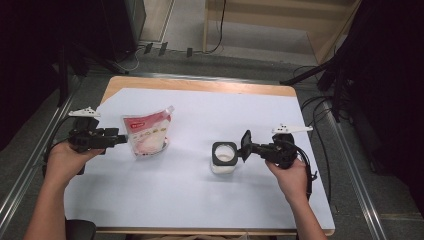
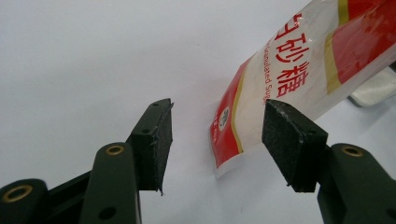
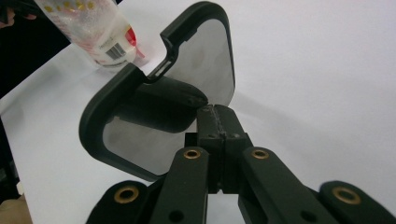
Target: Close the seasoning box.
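A red and white sugar pouch (image 1: 147, 132) (image 2: 289, 70) (image 3: 93, 28) stands on the white sheet at the left. My left gripper (image 1: 120, 139) (image 2: 217, 121) is open right beside it, level with its lower corner, and the pads do not press on it. At centre right sits a small clear container (image 1: 224, 159) with a black rim and white contents. Its black-framed hinged lid (image 1: 246, 141) (image 3: 205, 65) stands flipped up. My right gripper (image 1: 248, 146) (image 3: 218, 112) is shut on the lid's edge.
A white sheet (image 1: 200, 200) covers most of the wooden table (image 1: 200, 85). Dark stands and cables (image 1: 320, 107) lie on the floor around the table's far and right sides. A wooden frame (image 1: 280, 20) stands behind.
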`<move>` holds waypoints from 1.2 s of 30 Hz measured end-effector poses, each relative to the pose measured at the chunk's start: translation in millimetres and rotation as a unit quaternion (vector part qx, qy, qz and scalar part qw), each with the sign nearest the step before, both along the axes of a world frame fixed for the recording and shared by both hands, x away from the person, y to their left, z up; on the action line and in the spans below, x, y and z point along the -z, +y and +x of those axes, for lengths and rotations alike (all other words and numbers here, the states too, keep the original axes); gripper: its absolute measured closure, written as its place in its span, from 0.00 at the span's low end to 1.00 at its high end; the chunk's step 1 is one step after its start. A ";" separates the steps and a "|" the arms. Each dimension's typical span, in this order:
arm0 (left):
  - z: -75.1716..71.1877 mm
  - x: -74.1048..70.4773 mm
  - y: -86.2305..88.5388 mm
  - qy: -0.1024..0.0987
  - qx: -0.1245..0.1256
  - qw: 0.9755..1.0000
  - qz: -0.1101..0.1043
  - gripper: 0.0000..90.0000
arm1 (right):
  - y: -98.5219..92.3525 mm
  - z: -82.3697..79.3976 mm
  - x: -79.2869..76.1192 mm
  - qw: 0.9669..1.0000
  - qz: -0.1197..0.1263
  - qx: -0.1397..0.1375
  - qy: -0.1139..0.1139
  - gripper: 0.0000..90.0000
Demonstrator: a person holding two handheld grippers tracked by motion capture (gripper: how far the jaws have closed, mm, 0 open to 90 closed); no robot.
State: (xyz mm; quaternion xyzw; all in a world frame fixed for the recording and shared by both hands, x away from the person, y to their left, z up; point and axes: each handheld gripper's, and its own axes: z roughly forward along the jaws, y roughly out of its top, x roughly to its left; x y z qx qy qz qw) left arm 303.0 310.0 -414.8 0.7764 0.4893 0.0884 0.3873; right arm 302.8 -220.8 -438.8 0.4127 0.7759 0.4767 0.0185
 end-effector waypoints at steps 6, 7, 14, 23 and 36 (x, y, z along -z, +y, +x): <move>0.0 0.3 -0.1 0.001 -0.001 1.000 -0.001 0.49 | 3.2 -1.8 -1.2 1.000 -0.004 0.016 -0.003 1.00; 0.2 0.3 0.1 0.000 0.000 1.000 0.000 0.49 | 4.0 -2.2 -1.5 1.000 -0.004 0.016 -0.004 1.00; 0.3 0.5 0.3 0.003 -0.002 1.000 -0.003 0.49 | 7.1 -3.8 -2.8 1.000 -0.006 0.014 -0.009 1.00; 0.3 0.6 1.0 0.004 -0.002 1.000 -0.009 0.48 | 16.4 -6.5 -3.9 1.000 -0.013 0.000 -0.015 1.00; 0.6 1.2 1.0 0.007 -0.006 1.000 -0.009 0.48 | 28.9 -9.3 -3.5 0.999 -0.020 -0.011 -0.023 1.00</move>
